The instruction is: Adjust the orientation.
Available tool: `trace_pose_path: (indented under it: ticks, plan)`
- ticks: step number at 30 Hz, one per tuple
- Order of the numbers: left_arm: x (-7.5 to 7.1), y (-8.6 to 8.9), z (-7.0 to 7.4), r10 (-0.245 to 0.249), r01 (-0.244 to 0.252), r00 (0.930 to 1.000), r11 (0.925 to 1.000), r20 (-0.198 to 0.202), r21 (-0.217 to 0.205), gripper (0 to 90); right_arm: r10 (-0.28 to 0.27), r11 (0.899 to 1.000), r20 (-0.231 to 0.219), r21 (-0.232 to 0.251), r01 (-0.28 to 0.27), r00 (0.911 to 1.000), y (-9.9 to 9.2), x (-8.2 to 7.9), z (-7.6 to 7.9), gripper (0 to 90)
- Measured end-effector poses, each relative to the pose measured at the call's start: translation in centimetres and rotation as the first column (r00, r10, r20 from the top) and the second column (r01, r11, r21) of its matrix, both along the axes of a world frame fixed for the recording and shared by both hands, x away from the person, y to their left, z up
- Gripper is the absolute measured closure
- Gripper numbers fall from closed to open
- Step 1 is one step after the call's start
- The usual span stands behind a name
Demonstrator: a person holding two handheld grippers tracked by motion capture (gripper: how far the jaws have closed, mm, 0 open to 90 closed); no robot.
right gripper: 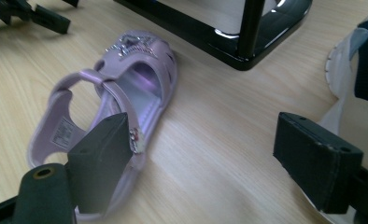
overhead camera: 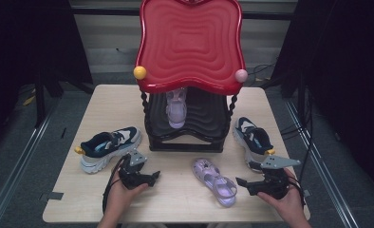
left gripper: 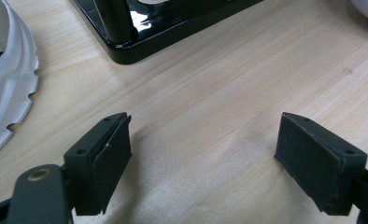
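A lilac sandal lies on the wooden table in front of a black shoe rack with a red wavy top. Its mate stands on the rack's lower shelf. My right gripper hovers just right of the table sandal, open; in the right gripper view the sandal lies beside and behind one jaw of the right gripper, not pinched. My left gripper is held low left of the sandal, open, and the left gripper has bare wood between its jaws.
A navy and white sneaker lies left of the rack, another to its right, close to my right gripper. The rack's base corner sits ahead of the left jaws. Yellow and pink knobs mark the top's corners.
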State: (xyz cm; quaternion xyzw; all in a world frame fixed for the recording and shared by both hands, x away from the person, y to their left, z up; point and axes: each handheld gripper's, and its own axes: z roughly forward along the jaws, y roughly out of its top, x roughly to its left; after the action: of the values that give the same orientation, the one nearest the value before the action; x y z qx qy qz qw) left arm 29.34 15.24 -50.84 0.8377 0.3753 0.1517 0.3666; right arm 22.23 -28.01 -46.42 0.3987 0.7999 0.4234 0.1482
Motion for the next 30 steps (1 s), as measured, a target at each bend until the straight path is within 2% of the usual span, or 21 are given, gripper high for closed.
trace_pose_path:
  ticks: [5,11,18,24,30]
  plan:
    - [0.0,0.0,0.0,-0.001,0.001,1.0000,1.0000,0.000,0.002,17.7,-0.003,0.999,0.012,0.035,0.003,0.9999,0.2,-0.1,0.3,22.2]
    - [0.0,0.0,0.0,-0.004,0.004,1.0000,1.0000,0.002,0.006,17.7,0.016,0.996,0.026,0.089,-0.018,0.9995,0.8,-0.2,0.2,28.1]
    - [0.0,0.0,0.0,0.001,-0.001,1.0000,1.0000,0.000,0.001,17.7,0.036,0.992,0.053,0.119,-0.042,0.9979,1.8,-0.3,-0.1,36.9]
    - [0.0,0.0,0.0,0.001,-0.001,1.0000,1.0000,0.000,0.003,17.7,0.055,0.989,0.053,0.135,-0.062,0.9971,2.4,-0.3,-0.6,43.6]
    - [0.0,0.0,0.0,0.001,-0.001,1.0000,1.0000,0.000,0.002,17.7,0.063,0.991,0.042,0.117,-0.068,0.9971,2.9,-0.3,-1.4,50.2]
